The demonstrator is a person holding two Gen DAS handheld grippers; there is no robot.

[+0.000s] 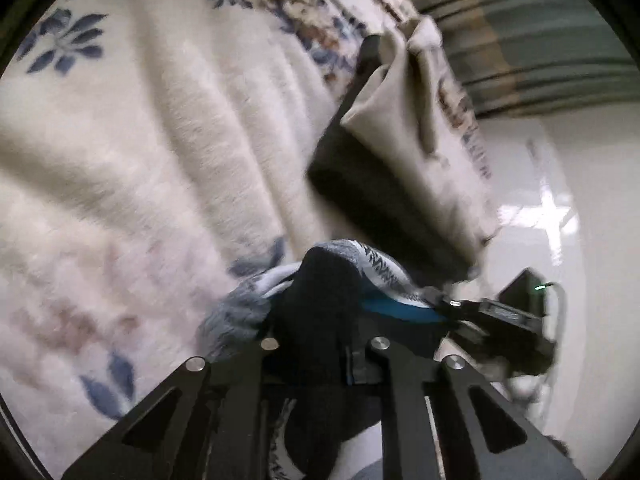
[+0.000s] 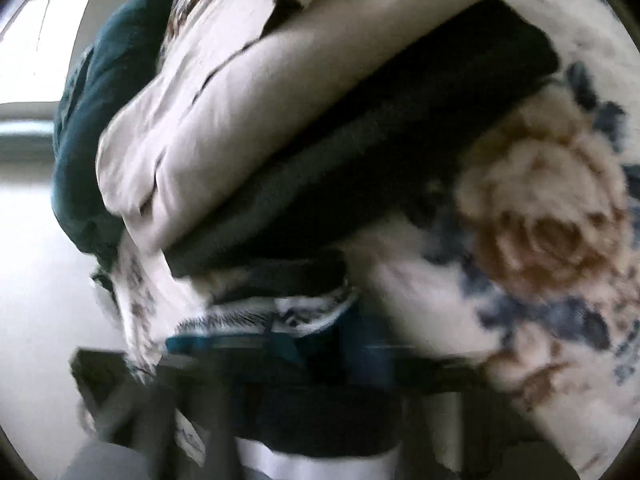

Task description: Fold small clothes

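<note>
In the left wrist view my left gripper [image 1: 320, 332] is shut on a small dark navy garment with a grey-white zigzag pattern [image 1: 320, 280], bunched between its jaws. The right gripper shows at the right [image 1: 500, 316], touching the same garment's edge. In the right wrist view my right gripper [image 2: 316, 364] is blurred; the navy and patterned garment [image 2: 288, 312] lies bunched between its jaws. Whether they are shut on it is unclear from the blur. A folded stack of beige [image 2: 224, 128] and dark clothes [image 2: 360, 152] sits just beyond.
A cream fleece blanket with blue and brown flowers [image 1: 140, 140] covers the surface. The folded stack [image 1: 400, 152] lies on it. A teal cloth [image 2: 92, 120] sits behind the stack. A white wall and striped curtain [image 1: 520, 40] stand beyond.
</note>
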